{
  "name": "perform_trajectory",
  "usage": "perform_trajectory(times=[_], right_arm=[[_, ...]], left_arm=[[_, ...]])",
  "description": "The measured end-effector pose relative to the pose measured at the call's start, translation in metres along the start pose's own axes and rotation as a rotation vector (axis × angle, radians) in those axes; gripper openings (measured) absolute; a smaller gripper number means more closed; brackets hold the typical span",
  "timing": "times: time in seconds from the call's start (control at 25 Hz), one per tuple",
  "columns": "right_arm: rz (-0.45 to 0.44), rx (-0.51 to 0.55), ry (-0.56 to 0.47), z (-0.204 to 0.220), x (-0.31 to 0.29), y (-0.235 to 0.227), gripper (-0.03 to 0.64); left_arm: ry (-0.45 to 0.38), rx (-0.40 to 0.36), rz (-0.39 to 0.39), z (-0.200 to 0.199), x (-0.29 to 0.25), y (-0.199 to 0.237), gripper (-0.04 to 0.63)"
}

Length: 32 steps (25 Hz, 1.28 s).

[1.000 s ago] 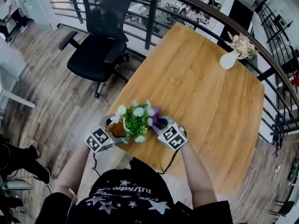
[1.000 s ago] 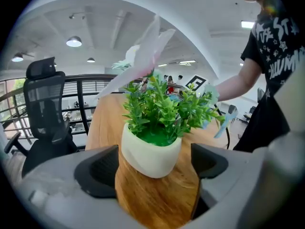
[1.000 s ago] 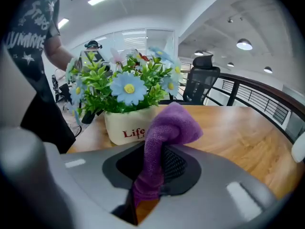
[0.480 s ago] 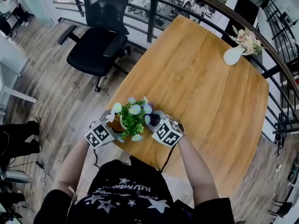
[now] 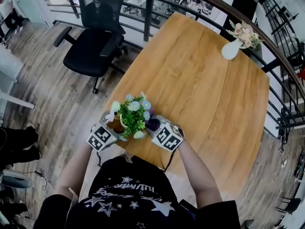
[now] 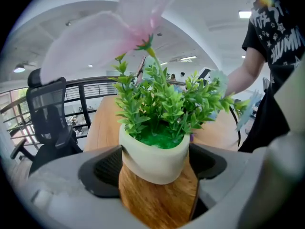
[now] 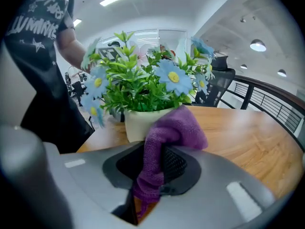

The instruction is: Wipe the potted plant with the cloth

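Between right gripper point(image 7: 153, 162) jaws, cloth point(image 7: 178, 128) sits clamped.

knitted purple cloth point(image 7: 169, 137), wood-grain pot point(image 6: 157, 199), matt wooden table point(image 5: 200, 89)

Wooden table point(image 5: 214, 94) at centre. Black office chair point(image 5: 93, 42) at 11 o'clock, standing on the plank floor point(image 5: 52, 104). White vase point(image 5: 231, 49) of pale flowers at 1 o'clock, on the table's far corner. Dark railing point(image 5: 148, 8) curves behind both, from 12 toward 3 o'clock.
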State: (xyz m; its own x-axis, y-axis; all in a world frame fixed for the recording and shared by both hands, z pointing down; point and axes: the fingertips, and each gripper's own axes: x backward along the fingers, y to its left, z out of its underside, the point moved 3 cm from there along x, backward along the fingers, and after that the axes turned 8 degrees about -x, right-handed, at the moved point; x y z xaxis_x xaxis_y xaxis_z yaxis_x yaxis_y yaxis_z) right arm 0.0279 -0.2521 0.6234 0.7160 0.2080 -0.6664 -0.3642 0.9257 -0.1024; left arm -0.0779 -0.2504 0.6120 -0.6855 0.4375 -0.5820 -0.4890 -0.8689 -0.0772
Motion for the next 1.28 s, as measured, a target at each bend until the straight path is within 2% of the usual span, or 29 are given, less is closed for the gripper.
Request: perform_trajectory(times=[0.32,0.6,0.92,1.08,1.28], right_arm=[[0.033,-0.110,-0.011,0.010,0.007,0.030,0.083],[0.067,-0.148,-0.029,0.009,0.005,0.053,0.083],[0.107,-0.163,0.004,0.005,0.003,0.065,0.083],[0.137,-0.173,0.017,0.006,0.003,0.067,0.083],[0.173,-0.201,0.029,0.009,0.009,0.061,0.084]], left_arm=[[-0.007,0.041,-0.068,-0.002,-0.002,-0.004,0.454],[-0.002,0.107,-0.148,-0.006,-0.003,-0.008,0.454],[0.003,0.139,-0.218,-0.004,-0.009,-0.011,0.454],[0.022,0.139,-0.217,-0.002,-0.007,-0.014,0.454],[0.066,0.068,-0.136,0.006,-0.004,-0.024,0.454]])
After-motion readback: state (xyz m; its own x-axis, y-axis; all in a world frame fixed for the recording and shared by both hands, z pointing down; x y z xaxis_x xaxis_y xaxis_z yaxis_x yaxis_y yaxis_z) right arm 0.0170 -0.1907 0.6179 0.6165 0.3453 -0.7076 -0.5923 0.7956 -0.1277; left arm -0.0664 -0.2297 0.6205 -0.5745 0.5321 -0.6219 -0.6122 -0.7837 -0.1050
